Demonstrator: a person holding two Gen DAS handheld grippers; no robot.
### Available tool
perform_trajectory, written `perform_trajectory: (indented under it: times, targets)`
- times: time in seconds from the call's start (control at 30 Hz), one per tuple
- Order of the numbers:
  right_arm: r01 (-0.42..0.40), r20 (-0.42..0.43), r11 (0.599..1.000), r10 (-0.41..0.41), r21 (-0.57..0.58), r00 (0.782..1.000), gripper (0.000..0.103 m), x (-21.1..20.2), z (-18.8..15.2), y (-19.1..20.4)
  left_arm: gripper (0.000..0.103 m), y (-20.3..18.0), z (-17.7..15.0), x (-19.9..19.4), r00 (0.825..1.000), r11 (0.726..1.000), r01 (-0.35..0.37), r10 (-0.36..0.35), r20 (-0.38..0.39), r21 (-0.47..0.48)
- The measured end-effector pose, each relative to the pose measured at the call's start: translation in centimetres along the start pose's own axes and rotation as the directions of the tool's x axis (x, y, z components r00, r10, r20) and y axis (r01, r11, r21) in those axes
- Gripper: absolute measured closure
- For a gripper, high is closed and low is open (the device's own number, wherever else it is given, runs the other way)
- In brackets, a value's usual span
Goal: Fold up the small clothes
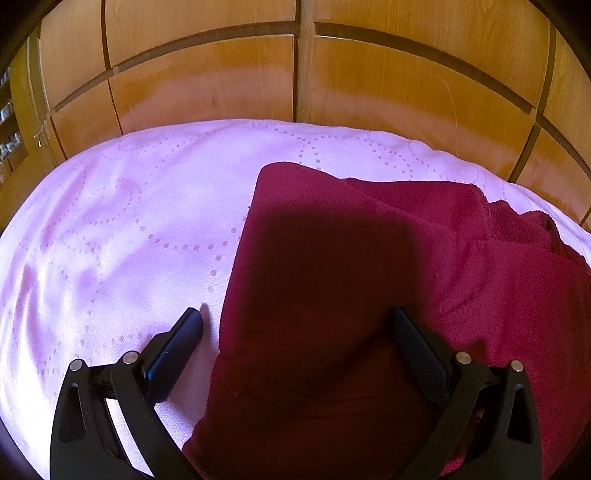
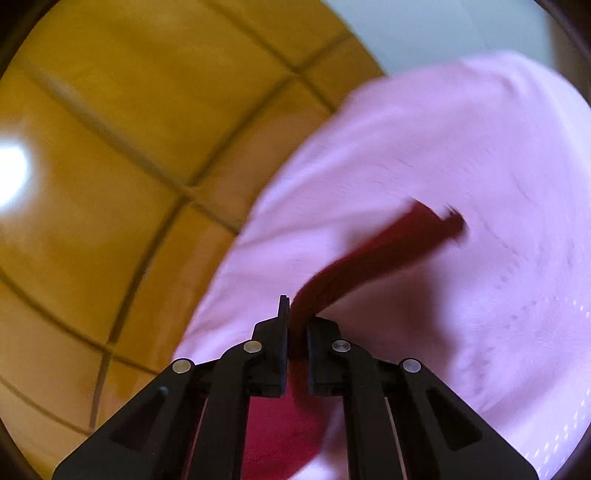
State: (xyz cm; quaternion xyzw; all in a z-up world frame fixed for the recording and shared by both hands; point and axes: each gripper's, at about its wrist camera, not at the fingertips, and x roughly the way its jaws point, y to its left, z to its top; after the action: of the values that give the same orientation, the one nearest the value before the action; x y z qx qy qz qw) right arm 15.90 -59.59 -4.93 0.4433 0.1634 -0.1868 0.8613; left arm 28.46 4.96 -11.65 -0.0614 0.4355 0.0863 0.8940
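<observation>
A dark red garment [image 1: 332, 280] lies on a pink bedspread [image 1: 122, 229], rumpled along its right side. My left gripper [image 1: 295, 321] is open above its near part, one finger over the pink cover, the other over the red cloth, nothing between the pads. In the right wrist view my right gripper [image 2: 297, 325] is shut on a strip of the red garment [image 2: 373, 254], which rises from between the pads and trails off to the upper right, blurred. More red cloth hangs below the fingers.
Wooden wardrobe panels [image 1: 229, 85] stand right behind the bed and fill the left of the right wrist view as wooden panels [image 2: 103, 155]. The pink bedspread [image 2: 461, 155] spreads to the right there. A pale wall [image 2: 436, 26] shows at the top.
</observation>
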Motion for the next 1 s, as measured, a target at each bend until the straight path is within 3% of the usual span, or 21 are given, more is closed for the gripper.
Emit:
perform_trajectory:
  times: [0.13,0.2,0.37,0.67,0.73,0.9,1.0]
  targets:
    - [-0.036,0.013,0.984,0.039,-0.175,0.999,0.096,-2.0,-1.6,6.8,0.002,1.0,0.2,-1.6,0.997,0.996,0.068,-0.07,-0.025,-0.057]
    - [-0.074,0.013,0.961,0.08,-0.265,0.997,0.096,-2.9,-3.1,10.3,0.002,2.1,-0.6,-3.6,0.992,0.983,0.129,-0.129,0.009,-0.127]
    - [-0.188,-0.066,0.905,0.176,-0.383,0.982,0.096,-3.0,-7.4,16.7,0.002,2.7,-3.2,-6.2,0.991,0.983,0.135,-0.133,0.022,-0.123]
    - [-0.346,-0.292,0.764,0.214,-0.545,0.932,0.096,-2.2,-21.8,23.4,0.002,4.9,-6.0,-8.0,0.985,0.974,0.17,-0.17,0.012,-0.151]
    - [-0.355,-0.321,0.715,0.19,-0.602,0.928,0.096,-1.8,-24.9,23.9,0.002,5.2,-6.5,-8.1,0.986,0.974,0.166,-0.167,0.008,-0.156]
    - [-0.354,-0.353,0.507,0.103,-0.786,0.93,0.096,-1.4,-32.8,24.9,0.002,5.7,-7.1,-8.5,0.985,0.97,0.172,-0.172,0.014,-0.169]
    - [-0.385,-0.394,0.433,0.074,-0.815,0.916,0.096,-1.5,-35.3,24.6,0.002,5.3,-6.9,-8.4,0.985,0.97,0.174,-0.175,0.008,-0.167]
